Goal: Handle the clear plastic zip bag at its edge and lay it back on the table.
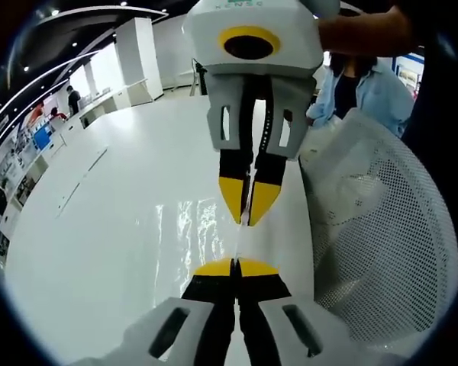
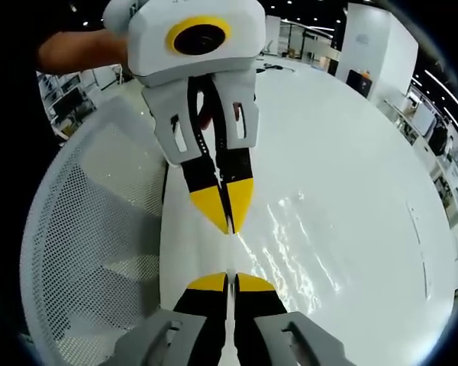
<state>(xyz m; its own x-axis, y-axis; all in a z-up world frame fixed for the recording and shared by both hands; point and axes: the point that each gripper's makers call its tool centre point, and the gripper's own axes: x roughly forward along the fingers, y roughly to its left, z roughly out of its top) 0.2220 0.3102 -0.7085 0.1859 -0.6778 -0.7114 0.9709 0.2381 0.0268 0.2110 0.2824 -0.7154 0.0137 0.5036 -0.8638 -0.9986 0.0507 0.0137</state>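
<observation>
While both my tools (image 1: 236, 267) (image 2: 229, 280) pinch the bag (image 1: 206, 229), its clear film barely shows against the desk (image 1: 122, 213).

You get no readable text here. Left gripper view: faint embossed lettering on top edge of right claw's (image 1: 246, 217) white housing, cut off by frame, letters too blurred to make out. Background panels and displays along far wall too small, no words legible. Right gripper view: left claw's (image 2: 230, 221) housing bears no legible mark. No labels, numbers or signs you can read on counter (image 2: 343, 168).
</observation>
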